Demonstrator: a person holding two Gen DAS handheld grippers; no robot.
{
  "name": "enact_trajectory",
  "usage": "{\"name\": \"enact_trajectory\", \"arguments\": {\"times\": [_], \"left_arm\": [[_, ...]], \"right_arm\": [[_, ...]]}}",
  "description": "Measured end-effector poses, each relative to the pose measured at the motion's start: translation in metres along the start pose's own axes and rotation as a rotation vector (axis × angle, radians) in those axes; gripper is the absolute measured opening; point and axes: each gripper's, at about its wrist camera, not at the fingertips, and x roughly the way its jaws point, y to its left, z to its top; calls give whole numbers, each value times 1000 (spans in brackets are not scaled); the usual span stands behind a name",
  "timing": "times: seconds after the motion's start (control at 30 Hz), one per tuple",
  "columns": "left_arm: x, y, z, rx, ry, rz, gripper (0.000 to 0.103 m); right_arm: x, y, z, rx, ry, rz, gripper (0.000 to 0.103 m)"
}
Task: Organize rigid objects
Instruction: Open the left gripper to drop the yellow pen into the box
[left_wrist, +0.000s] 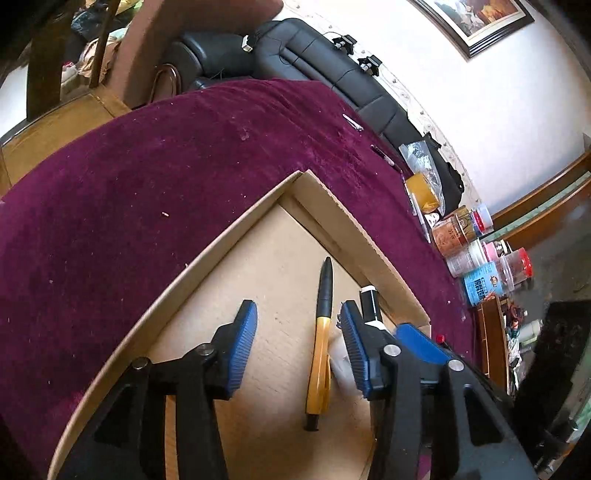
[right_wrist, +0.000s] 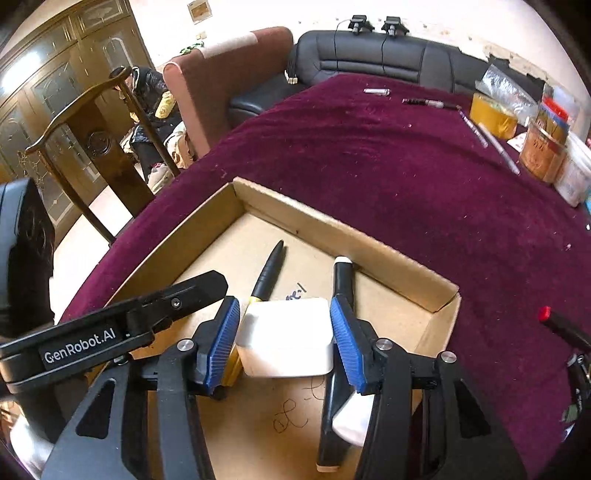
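Left tongs (left_wrist: 298, 317): spread apart over the box, gripping nothing; a pen lies below the gap.
Right tongs (right_wrist: 284, 317): closed on a white block (right_wrist: 284, 338), held over the box.
Box (right_wrist: 325, 219): shallow cardboard tray on the maroon surface (right_wrist: 406, 177).
Pen (left_wrist: 320, 332): yellow and black, flat on the box floor.
Marker (right_wrist: 338, 354): black, white-capped, beside the pen in the box.
Far edge: tape roll (right_wrist: 493, 114), more pens (right_wrist: 489, 142), jars (left_wrist: 458, 236).

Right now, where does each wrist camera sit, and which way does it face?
Left wrist: above the cardboard box, looking down past the open left gripper at the yellow pen.
Right wrist: above the same box, facing the sofa; right gripper straddles the white block.
Shared: box, pen, purple cloth, black marker.
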Motion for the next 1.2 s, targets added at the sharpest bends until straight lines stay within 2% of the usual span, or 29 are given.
{"name": "enact_trajectory", "arguments": {"times": [0.13,0.23,0.37,0.47,0.53,0.63,0.77,0.87,0.97,1.07,1.13,1.2], "left_arm": [[-1,-5,-6,40,-9,30,47],[-1,-5,-6,41,-7,20,50],[-4,-10,-5,52,4,-34,52],[-24,-27,-12,105,-39,-40,52],[-39,-42,-22,148,-55,-51,54],[-54,-73,-44,238,-70,-26,58],[-60,-105,-79,294,-30,-64,59],[-55,-127,-104,354,2,-71,64],[-42,-147,-114,441,-5,13,64],[-41,-161,-102,472,-78,63,64],[-37,-165,-91,492,-136,125,64],[-28,-163,-81,493,-153,169,64]], "right_arm": [[-32,-15,-12,56,-60,4,52],[-62,-34,-32,100,-104,0,53],[-106,-60,-71,112,-177,-95,56],[-137,-90,-107,177,-226,-159,63],[-150,-111,-125,233,-239,-175,66],[-164,-147,-152,339,-243,-194,66],[-186,-188,-184,469,-254,-213,66],[-201,-207,-205,513,-288,-233,66],[-208,-224,-220,543,-293,-240,66],[-218,-236,-226,533,-320,-266,66],[-223,-248,-226,530,-343,-308,66],[-225,-262,-225,561,-365,-303,66]]}}
